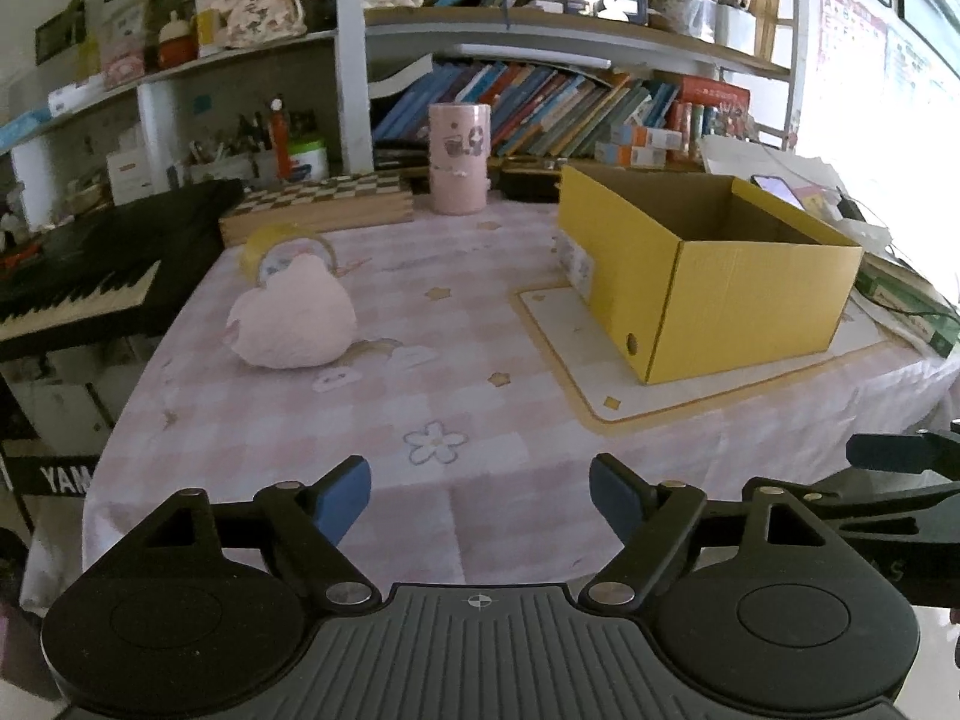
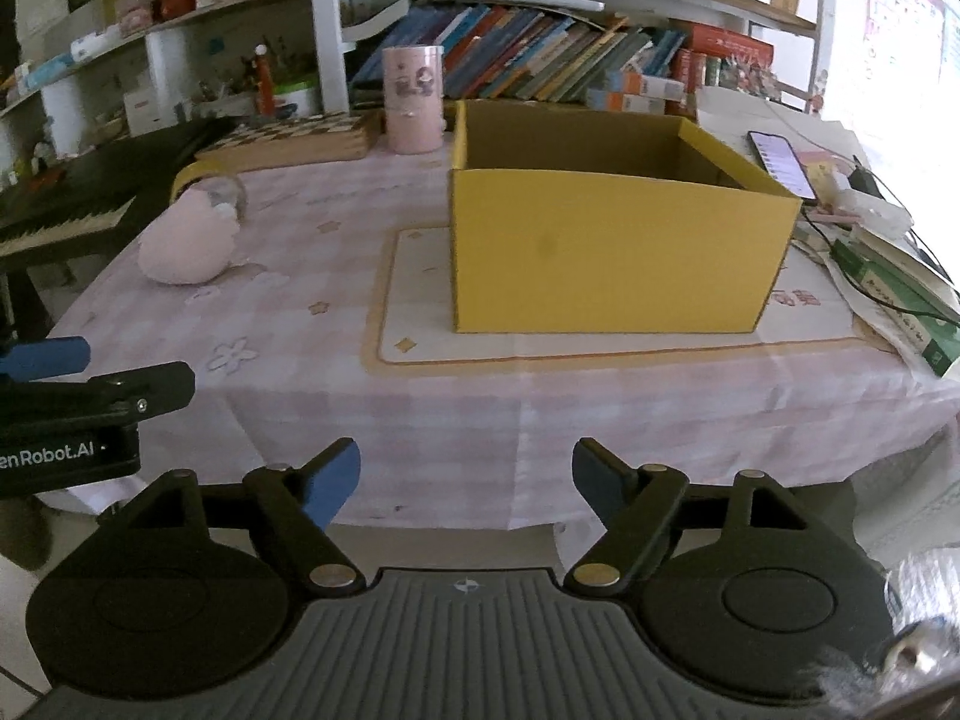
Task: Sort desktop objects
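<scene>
Black piano keys of the keyboard sit off the left edge of my table, whose pink checked tablecloth runs under everything else. Near that left edge lies a roll of yellow tape on its side, and touching it in front is a soft pink plush toy. Behind them, against the shelves, rests a checkered wooden board, and just to its right stands a tall pink cylinder container, upright. Further right, the open yellow cardboard box stands on a cream mat; what I can see of its brown inside shows nothing in it. Past the box a lit phone lies among papers and cables. My left gripper hovers low above the near edge of the cloth, its blue pads spread wide with nothing between them. My right gripper hangs just off the table's front edge facing the box, likewise wide apart and holding nothing.
</scene>
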